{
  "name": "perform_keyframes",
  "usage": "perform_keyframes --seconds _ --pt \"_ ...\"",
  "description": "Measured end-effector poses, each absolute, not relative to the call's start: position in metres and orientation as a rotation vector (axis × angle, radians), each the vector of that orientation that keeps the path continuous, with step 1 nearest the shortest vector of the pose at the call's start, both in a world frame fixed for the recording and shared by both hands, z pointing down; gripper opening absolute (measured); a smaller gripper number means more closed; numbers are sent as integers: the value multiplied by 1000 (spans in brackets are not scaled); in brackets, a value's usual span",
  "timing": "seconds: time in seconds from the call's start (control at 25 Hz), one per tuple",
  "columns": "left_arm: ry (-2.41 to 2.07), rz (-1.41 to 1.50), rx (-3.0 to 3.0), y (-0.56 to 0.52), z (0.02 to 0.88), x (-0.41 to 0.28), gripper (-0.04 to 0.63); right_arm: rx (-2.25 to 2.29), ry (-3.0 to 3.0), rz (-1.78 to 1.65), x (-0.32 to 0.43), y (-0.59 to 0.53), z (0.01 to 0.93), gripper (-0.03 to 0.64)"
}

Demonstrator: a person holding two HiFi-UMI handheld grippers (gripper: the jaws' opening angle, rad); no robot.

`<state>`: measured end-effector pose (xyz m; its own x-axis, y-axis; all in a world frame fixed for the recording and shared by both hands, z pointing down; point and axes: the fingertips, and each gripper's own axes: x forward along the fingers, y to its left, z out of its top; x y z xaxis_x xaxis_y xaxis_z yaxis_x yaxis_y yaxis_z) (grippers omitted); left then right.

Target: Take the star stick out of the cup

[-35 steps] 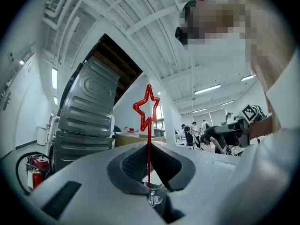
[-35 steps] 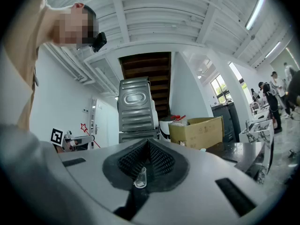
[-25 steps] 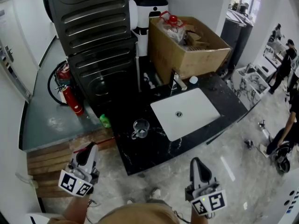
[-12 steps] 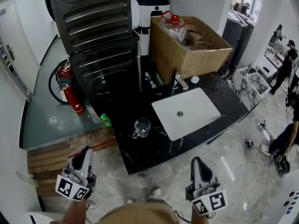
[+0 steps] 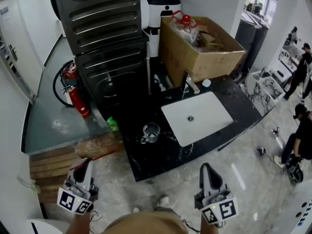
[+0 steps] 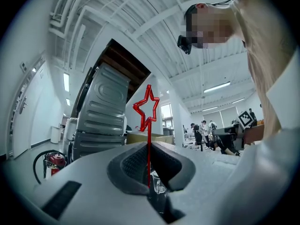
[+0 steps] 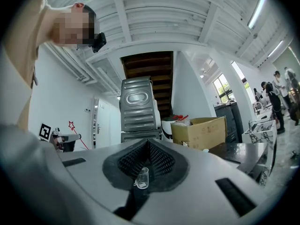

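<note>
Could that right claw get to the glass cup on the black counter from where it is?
Probably yes. The glass cup stands alone near the front edge of the black counter, with nothing between it and the right claw. The claw's jaws are together, though, so they'd need to open first.

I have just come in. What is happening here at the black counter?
A person holds a pair of tongs in each hand. The left tongs pinch the red star stick by its shaft, away from the counter. The stick is out of the glass cup, which stands on the counter beside the white sink. The right tongs are shut and hold nothing.
</note>
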<state>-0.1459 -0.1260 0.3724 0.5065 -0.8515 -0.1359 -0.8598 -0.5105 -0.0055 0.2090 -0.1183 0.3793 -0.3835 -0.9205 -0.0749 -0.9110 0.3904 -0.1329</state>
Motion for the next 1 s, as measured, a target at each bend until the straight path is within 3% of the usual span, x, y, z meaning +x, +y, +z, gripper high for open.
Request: perform_keyframes --seconds 1.0 --pt "1529 273 -2683 -91 346 -153 13 -1649 2502 -59 211 -116 363 2"
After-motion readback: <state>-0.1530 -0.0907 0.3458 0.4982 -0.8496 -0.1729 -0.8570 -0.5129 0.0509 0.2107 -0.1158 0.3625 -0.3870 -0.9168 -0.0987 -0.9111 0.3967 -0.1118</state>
